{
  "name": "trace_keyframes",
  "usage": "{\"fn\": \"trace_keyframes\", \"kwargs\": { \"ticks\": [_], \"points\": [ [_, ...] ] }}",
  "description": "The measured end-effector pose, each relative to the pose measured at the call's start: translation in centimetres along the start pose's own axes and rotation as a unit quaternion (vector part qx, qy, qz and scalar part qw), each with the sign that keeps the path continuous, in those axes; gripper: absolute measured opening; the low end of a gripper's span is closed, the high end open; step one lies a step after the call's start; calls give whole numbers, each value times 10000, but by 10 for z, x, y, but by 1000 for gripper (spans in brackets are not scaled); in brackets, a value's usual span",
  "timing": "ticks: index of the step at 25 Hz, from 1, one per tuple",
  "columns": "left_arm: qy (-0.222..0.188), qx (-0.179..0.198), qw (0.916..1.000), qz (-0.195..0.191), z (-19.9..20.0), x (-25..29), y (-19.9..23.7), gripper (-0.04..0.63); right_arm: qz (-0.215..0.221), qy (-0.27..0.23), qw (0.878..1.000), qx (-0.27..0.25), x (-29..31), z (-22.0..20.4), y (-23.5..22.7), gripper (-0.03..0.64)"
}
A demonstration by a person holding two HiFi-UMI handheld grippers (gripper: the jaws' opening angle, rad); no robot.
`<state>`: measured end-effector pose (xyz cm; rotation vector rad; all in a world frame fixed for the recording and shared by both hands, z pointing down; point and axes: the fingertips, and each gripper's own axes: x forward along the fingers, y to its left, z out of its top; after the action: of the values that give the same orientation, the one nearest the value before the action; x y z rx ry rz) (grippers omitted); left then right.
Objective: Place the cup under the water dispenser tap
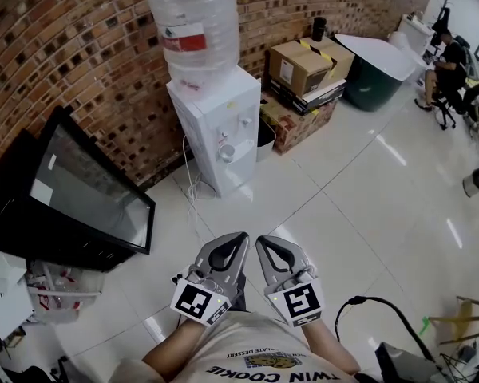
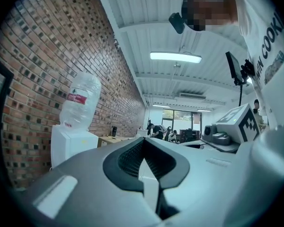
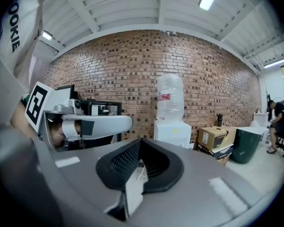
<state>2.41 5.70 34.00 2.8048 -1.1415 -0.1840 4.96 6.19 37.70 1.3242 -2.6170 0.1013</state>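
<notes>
The white water dispenser [image 1: 215, 126] with a clear bottle [image 1: 193, 22] on top stands against the brick wall, up the floor from both grippers. A small pale round thing [image 1: 226, 152] sits in its tap recess; I cannot tell whether it is a cup. My left gripper [image 1: 238, 239] and right gripper [image 1: 263, 242] hang side by side low in the head view, both shut with nothing between the jaws. The left gripper view shows its own jaws [image 2: 143, 143] closed and the dispenser [image 2: 68, 143] at left. In the right gripper view the closed jaws [image 3: 141, 141] point toward the dispenser [image 3: 173, 131].
A black-framed glass cabinet [image 1: 80, 190] lies tilted at the left. Cardboard boxes [image 1: 303, 66] and a dark green bin [image 1: 375, 74] stand right of the dispenser. A person sits on a chair [image 1: 451, 62] at far right. A black cable [image 1: 383, 309] loops over the white tiled floor.
</notes>
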Motion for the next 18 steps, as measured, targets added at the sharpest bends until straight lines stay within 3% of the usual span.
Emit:
{"fn": "trace_keyframes", "kwargs": {
  "ticks": [9, 18],
  "points": [
    [21, 138, 9998, 169, 0, -55, -77, -8, 100, -231, 9996, 130, -82, -10, 41, 6],
    [76, 239, 9995, 168, 9, -88, -113, -8, 155, -312, 9993, 128, -119, 2, 69, 6]
  ]
}}
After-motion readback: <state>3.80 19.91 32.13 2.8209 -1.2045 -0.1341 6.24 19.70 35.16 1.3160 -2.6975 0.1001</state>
